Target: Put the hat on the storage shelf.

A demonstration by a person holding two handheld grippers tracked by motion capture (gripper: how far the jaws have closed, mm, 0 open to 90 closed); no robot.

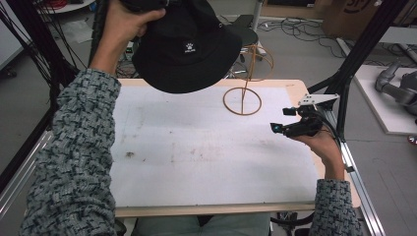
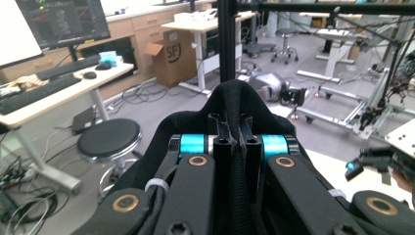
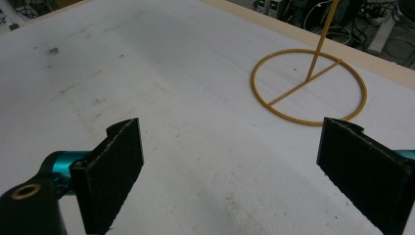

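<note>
Hat (image 1: 189,46) hangs high over the table's (image 1: 211,157) far left edge, pinched by its brim in the clenched left gripper (image 2: 235,134) (black fabric bunches between the jaws). Right gripper (image 1: 287,120) hovers released near the right edge, beside a wire stand (image 1: 243,96).

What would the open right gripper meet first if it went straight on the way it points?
Probably the bare white table top: the right gripper aims down at it, the yellow wire stand's ring base lying slightly off to one side.
</note>
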